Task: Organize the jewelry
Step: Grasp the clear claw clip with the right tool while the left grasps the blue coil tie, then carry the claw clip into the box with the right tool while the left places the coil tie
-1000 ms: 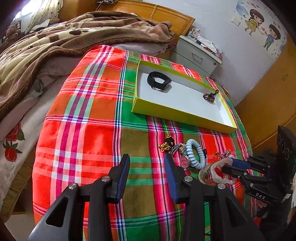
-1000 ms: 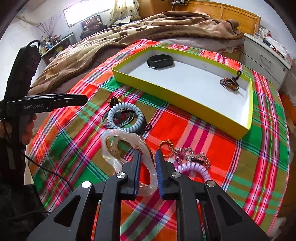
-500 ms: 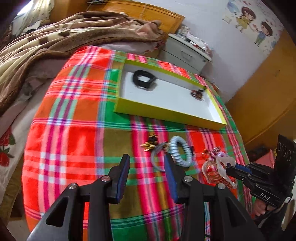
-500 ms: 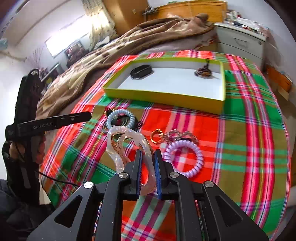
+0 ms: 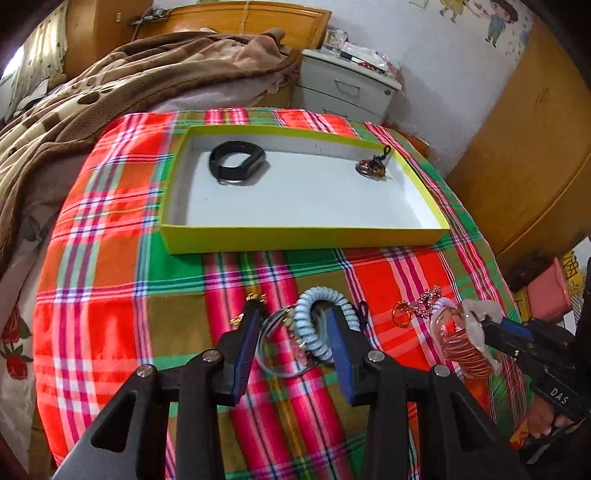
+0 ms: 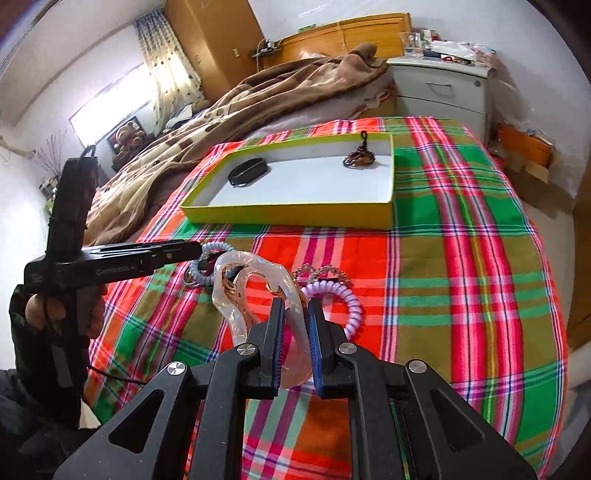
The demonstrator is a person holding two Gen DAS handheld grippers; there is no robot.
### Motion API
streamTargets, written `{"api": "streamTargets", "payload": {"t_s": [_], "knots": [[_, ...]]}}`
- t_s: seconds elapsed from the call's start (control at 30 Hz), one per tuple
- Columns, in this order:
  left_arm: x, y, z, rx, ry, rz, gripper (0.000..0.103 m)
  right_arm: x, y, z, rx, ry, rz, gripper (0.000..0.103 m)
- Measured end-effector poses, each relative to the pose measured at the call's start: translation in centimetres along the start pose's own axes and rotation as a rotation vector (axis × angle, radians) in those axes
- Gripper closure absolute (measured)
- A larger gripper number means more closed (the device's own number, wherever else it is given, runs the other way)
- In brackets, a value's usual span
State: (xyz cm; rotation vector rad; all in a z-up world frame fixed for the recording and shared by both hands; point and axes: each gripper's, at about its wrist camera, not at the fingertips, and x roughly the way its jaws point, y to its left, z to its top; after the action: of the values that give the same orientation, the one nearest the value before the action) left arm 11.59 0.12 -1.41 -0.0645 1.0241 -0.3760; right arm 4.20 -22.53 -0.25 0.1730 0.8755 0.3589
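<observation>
The left gripper, jaws wide apart, has moved over the blue coil bracelet. The right gripper still clamps the translucent bangle, now lifted higher.

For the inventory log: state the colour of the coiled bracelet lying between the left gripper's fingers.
Pale blue coiled bracelet, clearest in the left wrist view.

— Where am I steering this rig?
— A home bedroom, I'd say. From my left camera a wooden headboard sits at twelve o'clock, a rumpled brown blanket at ten, a white nightstand at one, and cartoon wall stickers toward two.
— And the window?
— Curtained, at eleven on my right camera.
</observation>
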Motion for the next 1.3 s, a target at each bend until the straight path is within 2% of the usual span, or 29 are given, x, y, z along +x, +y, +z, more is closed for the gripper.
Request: {"api": "streamTargets", "payload": {"t_s": [0.23,0.4,0.47,0.53,0.67,0.83,1.3], "knots": [[1.5,-1.1,0.8,0.067,0.023,0.049,0.064,-0.6,-0.6,-0.3,0.024,-0.015,0.004,0.090],[2.1,-2.0,1.0,0.116,0.050,0.049,0.064,-0.8,-0.9,-0.3,0.040,-0.027,0.006,0.090],[2.2,-2.3,1.0,0.139,0.052,0.065,0.067,-0.8,-1.0,-0.4,0.045,-0.030,0.007,0.090],[2.3,-2.6,1.0,0.163,0.060,0.077,0.077,-0.8,-1.1,-0.4,0.050,-0.031,0.008,0.090],[2.4,-2.7,0.9,0.182,0.071,0.085,0.087,-0.7,-1.3,-0.4,0.060,-0.033,0.010,0.090],[2.3,-2.3,1.1,0.162,0.067,0.074,0.092,-0.7,-1.3,-0.3,0.063,-0.036,0.008,0.090],[-0.6,-1.3,1.7,0.084,-0.019,0.009,0.092,-1.3,-0.9,1.0,0.068,-0.069,-0.016,0.090]]}}
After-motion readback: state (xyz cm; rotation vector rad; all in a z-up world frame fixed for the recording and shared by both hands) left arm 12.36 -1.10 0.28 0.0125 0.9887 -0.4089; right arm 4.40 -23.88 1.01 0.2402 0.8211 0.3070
